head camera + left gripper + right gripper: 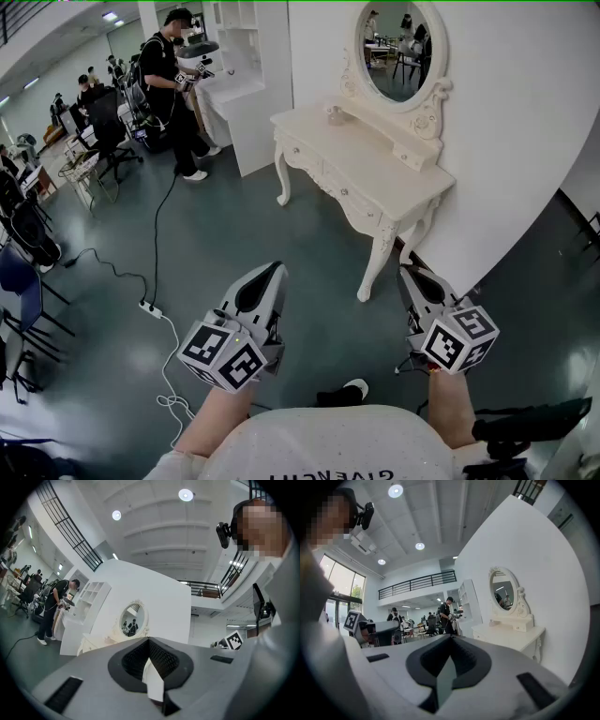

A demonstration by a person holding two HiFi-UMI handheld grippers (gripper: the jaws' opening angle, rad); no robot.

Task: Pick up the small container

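Progress nil so far, judging by the scene: nothing reached, nothing gripped, nothing lifted.

Finds left gripper (275, 269) low and near, on the left, jaws pressed together with nothing between them. Finds right gripper (409, 274) low and near on the right, likewise shut tight and empty. Aims both roughly toward the white dressing table (375, 164), far and to the right against the white wall, well apart from either gripper.

Spots what seems to be the small container (335, 114) on the far left part of the tabletop, just left of the oval mirror (398, 47). Too small to tell its shape or whether lidded.

Leaves the whole job to do: cross the bare dark floor to the table, spread one gripper's jaws, bring them around the container, close and raise it off the top. Probably suits the right gripper, the table lying on that side.

Notes a cable (156, 225) trailing over the floor at the left, and a person in black (173, 84) far left beside a white cabinet (253, 103), both off the likely path.
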